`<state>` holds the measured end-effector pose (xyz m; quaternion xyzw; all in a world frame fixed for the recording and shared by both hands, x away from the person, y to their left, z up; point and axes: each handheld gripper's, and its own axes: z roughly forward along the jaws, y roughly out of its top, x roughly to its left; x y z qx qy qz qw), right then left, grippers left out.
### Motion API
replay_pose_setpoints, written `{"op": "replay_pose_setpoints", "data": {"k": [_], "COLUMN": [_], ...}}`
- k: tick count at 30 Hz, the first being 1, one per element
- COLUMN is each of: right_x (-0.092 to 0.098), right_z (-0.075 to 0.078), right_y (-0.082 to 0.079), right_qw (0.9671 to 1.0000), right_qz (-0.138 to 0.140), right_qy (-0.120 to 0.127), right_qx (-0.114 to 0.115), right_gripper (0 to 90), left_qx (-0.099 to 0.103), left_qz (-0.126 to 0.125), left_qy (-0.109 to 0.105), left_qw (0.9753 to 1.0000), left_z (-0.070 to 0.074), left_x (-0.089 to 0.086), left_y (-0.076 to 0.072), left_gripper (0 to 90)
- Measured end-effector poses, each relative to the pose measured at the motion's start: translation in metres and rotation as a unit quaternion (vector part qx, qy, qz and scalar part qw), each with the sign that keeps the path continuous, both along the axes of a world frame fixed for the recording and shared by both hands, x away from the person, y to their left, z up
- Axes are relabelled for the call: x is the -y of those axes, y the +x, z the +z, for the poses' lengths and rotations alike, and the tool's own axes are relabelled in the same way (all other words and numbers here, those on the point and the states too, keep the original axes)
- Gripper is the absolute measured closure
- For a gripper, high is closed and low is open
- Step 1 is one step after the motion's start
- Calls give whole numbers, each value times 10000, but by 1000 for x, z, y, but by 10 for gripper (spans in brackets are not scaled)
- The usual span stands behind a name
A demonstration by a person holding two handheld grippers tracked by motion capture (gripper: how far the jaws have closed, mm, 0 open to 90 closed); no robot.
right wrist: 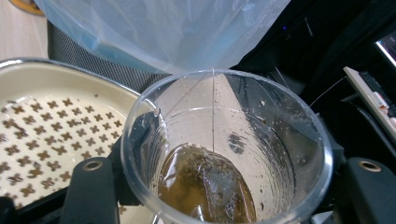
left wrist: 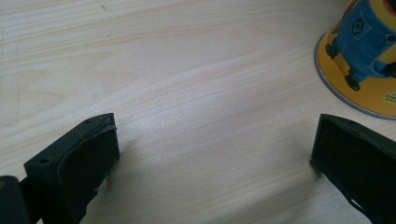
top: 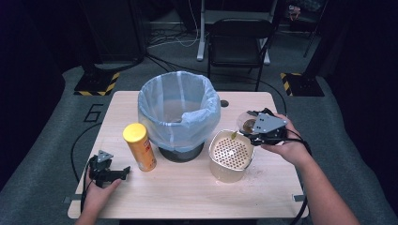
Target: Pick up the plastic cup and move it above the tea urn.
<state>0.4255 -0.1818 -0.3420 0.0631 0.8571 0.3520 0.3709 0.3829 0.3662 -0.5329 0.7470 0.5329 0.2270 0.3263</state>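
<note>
1. Two jobs left, I reckon: strain the tea, then bin the bag. My right gripper point(top: 257, 130) is clamped on the clear cup point(right wrist: 226, 149), tea bag point(right wrist: 205, 186) and brown liquid inside, just beside the strainer tub point(top: 231, 154).
2. Next it needs a slow tip over the tub's holes.
3. Left gripper point(top: 107, 171) sits released on the table point(top: 187, 187) near the chip can point(top: 139, 146).

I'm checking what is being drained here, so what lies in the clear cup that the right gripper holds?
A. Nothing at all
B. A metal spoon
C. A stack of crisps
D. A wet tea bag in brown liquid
D: in the right gripper view, the clear cup, clamped by the right gripper, holds a soaked tea bag in brown liquid, its string running up the wall.
</note>
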Motion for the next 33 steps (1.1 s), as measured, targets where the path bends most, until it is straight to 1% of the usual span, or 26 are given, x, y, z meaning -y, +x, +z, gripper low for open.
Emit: {"op": "replay_pose_setpoints", "data": {"k": [1,3,5,9,10,11,14,15,19,23,27,28,30,31,32,33], "right_x": [-1,-3,-5,-8,-8,-9,-9,-10,-11,-10,-10,-10,-11,-11,-12,-13], "right_z": [-1,-3,-4,-7,-7,-8,-8,-9,-10,-11,-11,-11,-12,-13,-13,-14], "right_y": [0,0,-1,-2,-2,-3,-5,-6,-7,-7,-8,-8,-9,-9,-8,-8], "right_qw": [10000,9998,9995,9982,9979,9976,9973,9972,9960,9955,9952,9952,9947,9944,9937,9938], "right_qz": [1,33,37,79,87,92,104,116,147,148,149,159,158,187,210,234], "right_qy": [-31,-147,-251,-451,-487,-498,-500,-509,-609,-634,-638,-639,-650,-666,-690,-692], "right_qx": [12,132,191,383,410,463,527,541,634,684,726,722,781,796,862,839], "right_gripper": [334,335,336,336,336,336,336,336,337,337,338,338,338,337,338,338], "left_qx": [-4,-3,0,5,-1,4,1,-3,2,0,8,14,8,12,8,8], "left_qz": [-2,-6,-5,6,-10,9,-12,-4,-5,-6,12,3,12,11,16,18], "left_qy": [-14,-6,9,-23,10,-28,15,-14,-11,4,-31,0,-33,-13,-37,-39], "left_qw": [10000,10000,10000,10000,10000,10000,10000,10000,10000,10000,10000,10000,10000,10000,10000,10000], "left_z": [0,0,0,0,0,0,0,0,0,0,0,0,0,0,0,0], "left_x": [0,0,0,0,0,0,0,0,0,0,0,0,0,0,0,1], "left_y": [0,0,0,0,0,0,0,0,0,0,0,0,0,0,0,0], "left_gripper": [6,6,7,7,6,7,6,6,7,6,6,7,7,7,7,6]}}
